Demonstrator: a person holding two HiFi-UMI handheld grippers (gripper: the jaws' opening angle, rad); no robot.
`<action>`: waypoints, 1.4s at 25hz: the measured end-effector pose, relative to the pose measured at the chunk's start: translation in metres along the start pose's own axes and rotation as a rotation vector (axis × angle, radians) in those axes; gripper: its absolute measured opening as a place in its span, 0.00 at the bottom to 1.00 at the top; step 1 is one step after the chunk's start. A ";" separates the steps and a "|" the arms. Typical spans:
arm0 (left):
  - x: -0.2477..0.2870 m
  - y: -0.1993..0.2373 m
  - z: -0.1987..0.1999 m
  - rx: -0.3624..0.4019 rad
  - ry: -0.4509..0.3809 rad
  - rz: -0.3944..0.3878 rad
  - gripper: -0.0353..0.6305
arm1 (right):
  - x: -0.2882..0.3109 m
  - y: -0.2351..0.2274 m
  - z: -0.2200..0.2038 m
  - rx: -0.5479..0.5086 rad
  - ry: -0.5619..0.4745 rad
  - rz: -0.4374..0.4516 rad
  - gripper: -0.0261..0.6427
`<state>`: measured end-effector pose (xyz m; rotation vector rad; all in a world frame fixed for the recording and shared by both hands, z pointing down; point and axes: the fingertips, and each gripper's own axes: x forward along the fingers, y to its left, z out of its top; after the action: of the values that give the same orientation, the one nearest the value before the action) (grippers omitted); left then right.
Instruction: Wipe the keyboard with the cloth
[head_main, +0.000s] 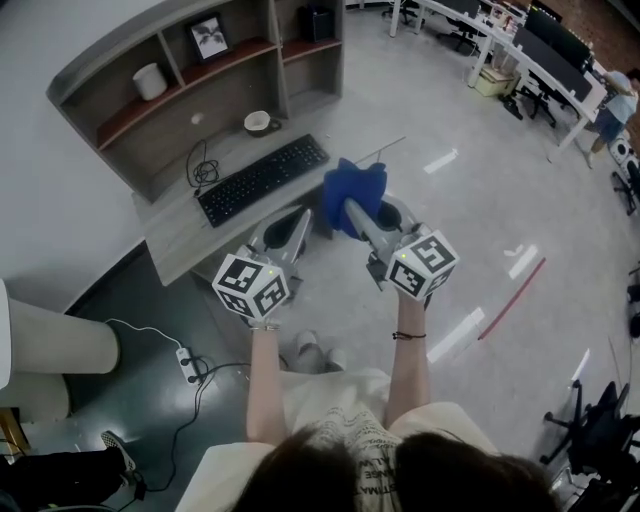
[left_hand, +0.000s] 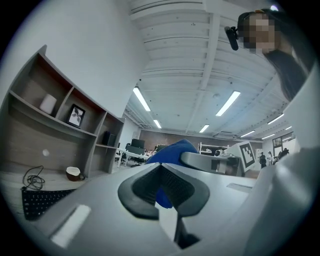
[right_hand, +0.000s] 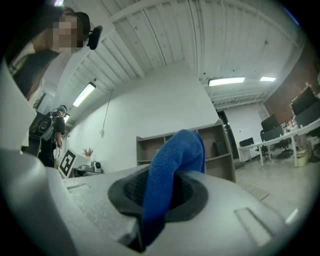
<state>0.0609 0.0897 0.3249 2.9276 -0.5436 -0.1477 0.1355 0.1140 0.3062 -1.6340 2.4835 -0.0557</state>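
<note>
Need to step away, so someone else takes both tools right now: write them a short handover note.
Left tool: jaws a little apart, nothing in them, held in the air short of the desk.
Right tool: shut on the blue cloth, which sticks up out of its jaws; also in the air, beside the left tool.
Keyboard: black, lying on the desk in front of the shelf unit; the cloth is not touching it.
Done: the cloth is in hand.
Left: all the wiping. Bring the cloth down onto the keys and run it along the keyboard.
</note>
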 end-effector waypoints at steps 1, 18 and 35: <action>0.000 0.002 -0.003 -0.003 0.011 0.003 0.06 | 0.002 -0.001 -0.003 0.008 0.003 0.001 0.13; 0.030 0.080 -0.034 -0.055 0.071 0.046 0.06 | 0.071 -0.045 -0.049 0.059 0.077 0.018 0.13; 0.073 0.167 -0.057 -0.125 0.108 0.040 0.06 | 0.155 -0.085 -0.097 0.086 0.185 0.030 0.13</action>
<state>0.0774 -0.0829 0.4052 2.7825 -0.5548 -0.0181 0.1372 -0.0677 0.3933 -1.6233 2.5982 -0.3191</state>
